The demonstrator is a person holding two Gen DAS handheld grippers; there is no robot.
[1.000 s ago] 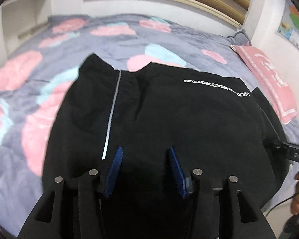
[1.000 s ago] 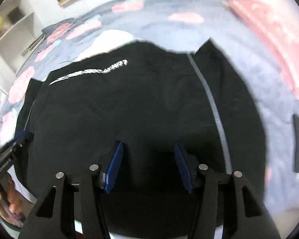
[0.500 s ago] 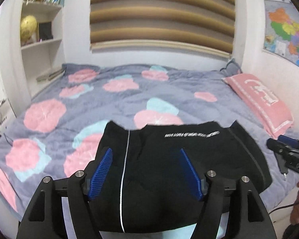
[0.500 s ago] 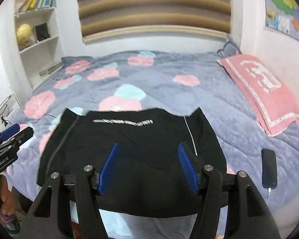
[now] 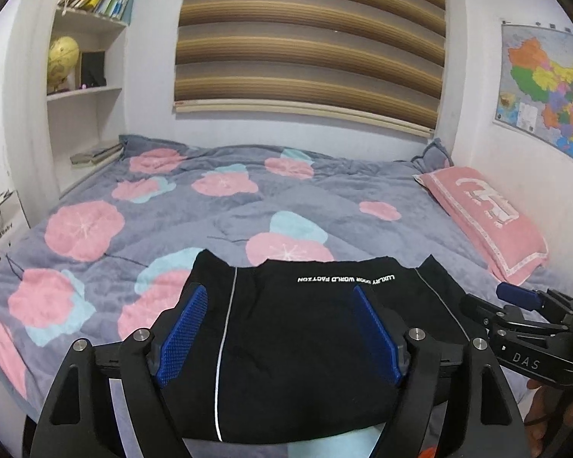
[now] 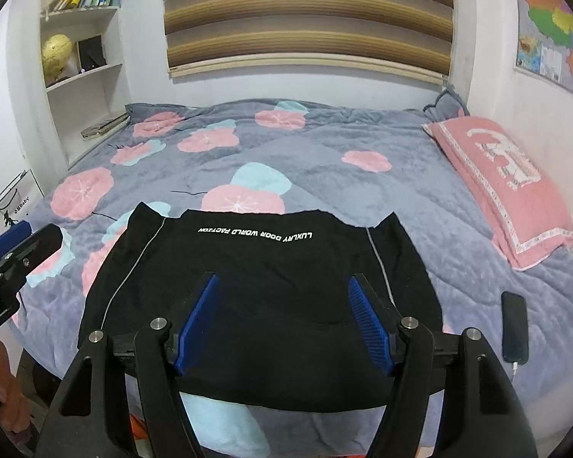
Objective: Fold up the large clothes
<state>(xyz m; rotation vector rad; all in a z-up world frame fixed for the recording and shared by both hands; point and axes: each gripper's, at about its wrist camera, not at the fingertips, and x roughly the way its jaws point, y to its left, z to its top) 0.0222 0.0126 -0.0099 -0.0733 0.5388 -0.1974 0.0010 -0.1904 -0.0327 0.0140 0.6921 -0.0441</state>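
A black garment point(image 5: 298, 347) with white lettering and thin grey side stripes lies folded flat at the near edge of the bed; it also shows in the right wrist view point(image 6: 263, 286). My left gripper point(image 5: 280, 297) is open and empty, held above and back from the garment. My right gripper point(image 6: 284, 284) is open and empty too, also raised over the garment's near part. The right gripper shows at the right edge of the left wrist view point(image 5: 515, 305). The left gripper shows at the left edge of the right wrist view point(image 6: 15, 244).
The bed has a grey quilt point(image 5: 210, 206) with pink and teal flowers. A pink pillow point(image 6: 508, 179) lies on the right. A black phone point(image 6: 515, 324) on a cable lies right of the garment. White shelves point(image 5: 84, 87) stand at the left wall.
Both grippers have pulled up and back from the garment, from close over the cloth to a raised view of the whole bed. The garment lies still, folded.
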